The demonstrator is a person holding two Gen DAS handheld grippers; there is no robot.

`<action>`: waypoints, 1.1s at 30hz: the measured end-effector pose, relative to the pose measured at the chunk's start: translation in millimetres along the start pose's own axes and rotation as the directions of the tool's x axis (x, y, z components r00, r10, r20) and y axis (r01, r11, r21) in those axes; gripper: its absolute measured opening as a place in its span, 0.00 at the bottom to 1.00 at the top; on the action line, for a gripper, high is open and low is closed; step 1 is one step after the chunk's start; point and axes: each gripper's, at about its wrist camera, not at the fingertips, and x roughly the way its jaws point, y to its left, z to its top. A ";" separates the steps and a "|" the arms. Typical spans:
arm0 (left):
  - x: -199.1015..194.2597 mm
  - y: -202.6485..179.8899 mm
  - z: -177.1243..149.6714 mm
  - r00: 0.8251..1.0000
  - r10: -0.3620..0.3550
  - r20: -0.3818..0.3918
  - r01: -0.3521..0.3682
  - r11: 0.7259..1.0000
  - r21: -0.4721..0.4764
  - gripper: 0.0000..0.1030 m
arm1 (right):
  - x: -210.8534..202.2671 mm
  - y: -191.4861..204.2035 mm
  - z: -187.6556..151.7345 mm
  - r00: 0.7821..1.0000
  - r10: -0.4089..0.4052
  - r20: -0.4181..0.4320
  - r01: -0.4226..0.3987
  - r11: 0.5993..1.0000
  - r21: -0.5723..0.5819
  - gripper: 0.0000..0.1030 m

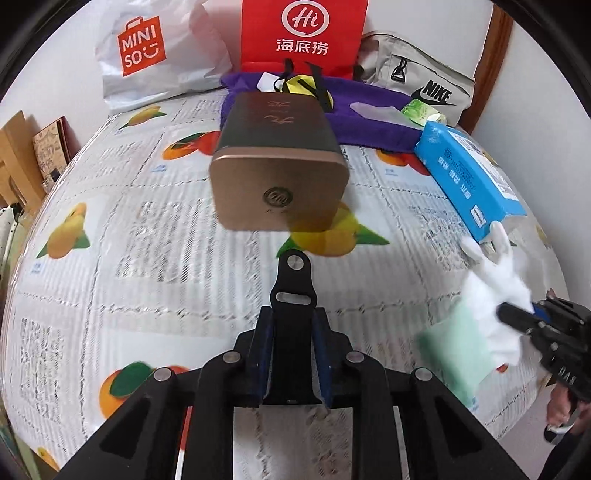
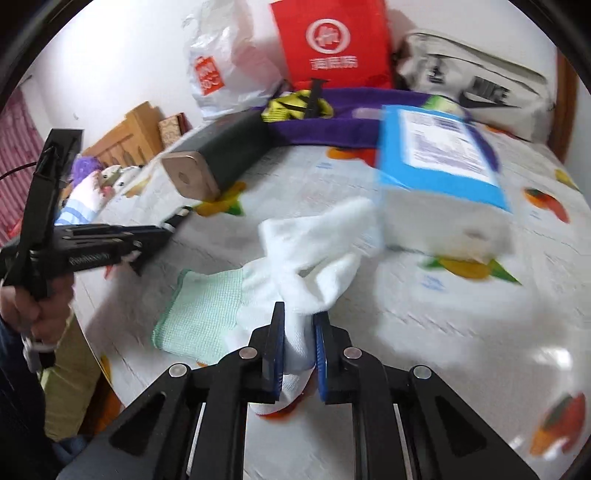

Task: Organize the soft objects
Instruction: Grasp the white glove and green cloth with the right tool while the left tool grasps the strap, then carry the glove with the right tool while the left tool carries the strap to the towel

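My right gripper (image 2: 299, 332) is shut on a white knit glove (image 2: 314, 254) and holds it over the table; its green cuff (image 2: 199, 314) lies to the left. The glove also shows in the left wrist view (image 1: 495, 295), with the right gripper (image 1: 517, 314) at the right edge. My left gripper (image 1: 291, 332) is shut on a black flat strap piece (image 1: 291, 295) that sticks out forward between its pads. The left gripper shows in the right wrist view (image 2: 155, 236) at the left, low over the table.
A bronze and dark box (image 1: 280, 166) lies in the middle of the fruit-print tablecloth (image 1: 147, 258). A blue tissue pack (image 1: 472, 173) lies right. A purple towel (image 1: 369, 110), a yellow item (image 1: 303, 83), shopping bags (image 1: 303, 33) and a grey Nike bag (image 1: 424, 81) stand behind.
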 end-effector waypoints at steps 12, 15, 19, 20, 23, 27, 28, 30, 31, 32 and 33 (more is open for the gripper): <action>-3.1 -13.9 -14.0 0.998 0.044 0.033 -0.046 0.996 0.071 0.32 | -7.4 -18.9 -13.6 1.000 -0.013 0.028 0.011 0.996 0.089 0.58; -3.3 -17.7 -17.4 0.995 0.069 0.072 -0.075 0.993 0.094 0.23 | -3.1 -11.8 -12.7 0.998 -0.034 0.055 0.029 0.996 0.083 0.58; -4.3 -15.2 -18.1 0.995 0.060 0.084 -0.066 0.995 0.075 0.19 | 1.5 0.4 -13.6 0.990 -0.124 0.071 0.123 0.992 0.011 0.22; -4.7 -13.7 -17.6 0.995 0.055 0.083 -0.060 0.996 0.063 0.19 | 2.0 0.7 -13.4 0.988 -0.138 0.072 0.138 0.990 -0.001 0.19; -7.0 -11.4 -16.7 0.997 0.036 0.074 -0.039 0.998 0.040 0.19 | -2.6 -6.9 -12.2 0.992 -0.107 0.060 0.105 0.994 0.028 0.10; -13.5 -9.0 -15.8 0.997 0.019 0.081 -0.020 1.000 0.008 0.19 | -14.3 -15.5 -13.1 0.997 -0.052 0.064 0.047 0.996 0.080 0.09; -15.9 -8.7 -15.5 0.996 0.016 0.083 -0.016 1.000 0.003 0.19 | -18.1 -15.1 -12.9 0.996 -0.058 0.068 0.053 0.996 0.078 0.09; -22.4 -8.1 -14.2 0.996 0.006 0.093 -0.006 1.000 -0.005 0.19 | -26.1 -14.1 -11.9 0.995 -0.059 0.079 0.053 0.996 0.075 0.09; -24.7 -8.3 -13.8 0.995 0.004 0.097 -0.003 1.000 -0.007 0.19 | -31.4 -14.2 -10.8 0.995 -0.052 0.087 0.045 0.996 0.079 0.09; -28.6 -7.8 -12.4 0.995 0.003 0.103 -0.002 1.000 -0.013 0.19 | -34.7 -14.8 -9.9 0.995 -0.047 0.092 0.040 0.996 0.082 0.09; -30.2 -7.5 -10.8 0.994 0.001 0.105 0.000 1.000 -0.014 0.19 | -38.0 -14.9 -8.4 0.994 -0.043 0.096 0.035 0.996 0.085 0.09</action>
